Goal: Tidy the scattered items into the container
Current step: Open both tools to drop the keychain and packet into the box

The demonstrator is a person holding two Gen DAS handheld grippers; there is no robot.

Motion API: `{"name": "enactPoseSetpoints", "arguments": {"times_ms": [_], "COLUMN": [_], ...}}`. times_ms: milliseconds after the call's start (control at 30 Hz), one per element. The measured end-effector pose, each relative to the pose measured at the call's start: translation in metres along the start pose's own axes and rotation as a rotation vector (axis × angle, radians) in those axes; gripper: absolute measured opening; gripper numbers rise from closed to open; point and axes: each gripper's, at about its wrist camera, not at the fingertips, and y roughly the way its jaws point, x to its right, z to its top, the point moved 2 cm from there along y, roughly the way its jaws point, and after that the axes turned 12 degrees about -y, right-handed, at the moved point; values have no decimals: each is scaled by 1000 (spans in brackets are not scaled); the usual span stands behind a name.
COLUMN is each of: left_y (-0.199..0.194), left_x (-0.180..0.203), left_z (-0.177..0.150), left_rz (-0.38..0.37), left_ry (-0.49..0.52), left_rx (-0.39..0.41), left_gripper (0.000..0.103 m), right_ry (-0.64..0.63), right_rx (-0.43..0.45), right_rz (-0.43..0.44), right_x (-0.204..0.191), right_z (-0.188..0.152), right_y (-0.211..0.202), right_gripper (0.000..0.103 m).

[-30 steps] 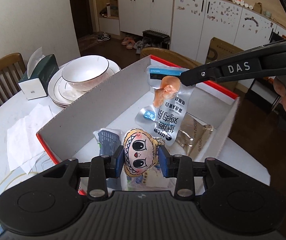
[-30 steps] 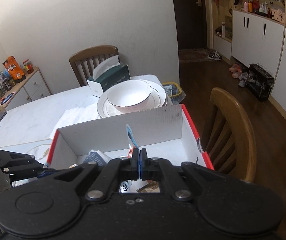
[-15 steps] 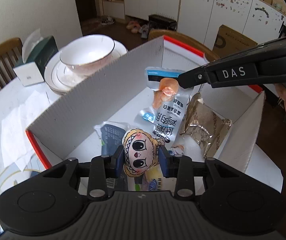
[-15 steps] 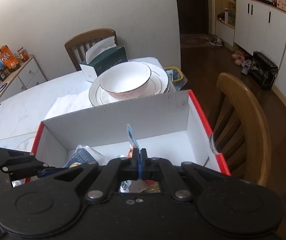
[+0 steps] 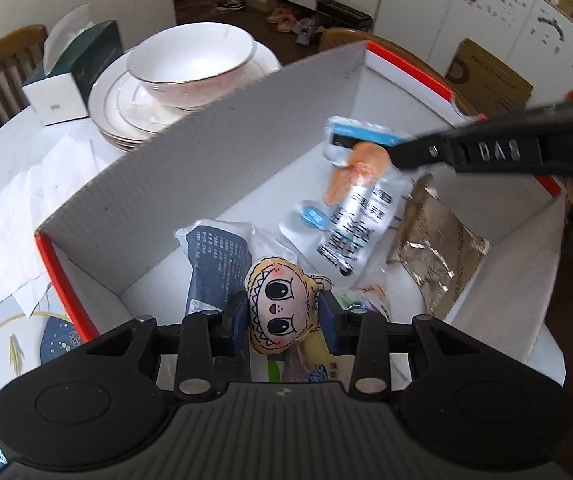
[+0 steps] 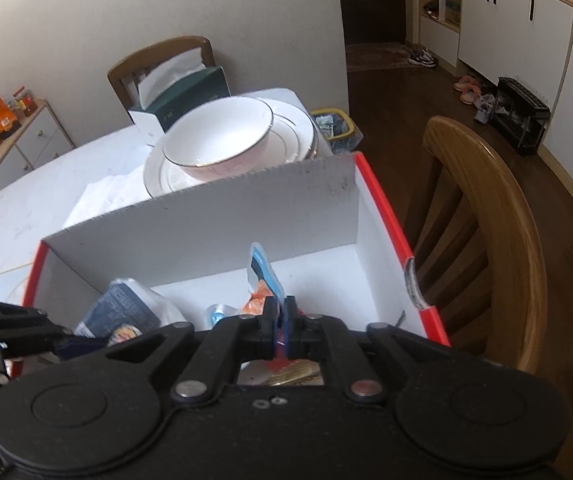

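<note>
A white cardboard box with red outer sides sits on the table. My left gripper is shut on a small cartoon-face plush, held just above the box's near end. My right gripper is shut on the top edge of a silver and blue snack pouch, which hangs into the box; the pouch also shows edge-on in the right wrist view. In the box lie a dark blue packet and a gold foil packet.
A bowl on stacked plates and a green tissue box stand just beyond the box's far wall. White paper lies on the table to the left. A wooden chair stands by the box's right end.
Both grippers have moved lower and further over the box with their items still held. The pouch now hangs deeper inside the box.
</note>
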Motion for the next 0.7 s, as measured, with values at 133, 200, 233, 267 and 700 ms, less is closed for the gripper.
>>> {"name": "enactPoseSetpoints", "arguments": {"times_ms": [133, 200, 233, 267, 700], "left_y": [2, 3, 3, 4, -3], "left_x": [-3, -2, -2, -2, 4], "left_z": [4, 5, 5, 5, -2], "left_rz": [-1, 1, 4, 5, -45], "left_ry": [-6, -3, -4, -3, 16], "left_rx": [-10, -12, -11, -10, 11], "left_gripper": [38, 39, 39, 41, 61], "right_ry": [-9, -10, -10, -12, -59], "right_rx": [-12, -13, -14, -13, -13], "right_rz": [-11, -10, -10, -10, 44], "right_x": [3, 4, 4, 5, 2], "right_z": [-4, -5, -6, -7, -11], "right_y": [4, 4, 3, 2, -12], "right_gripper": [16, 18, 20, 21, 47]}}
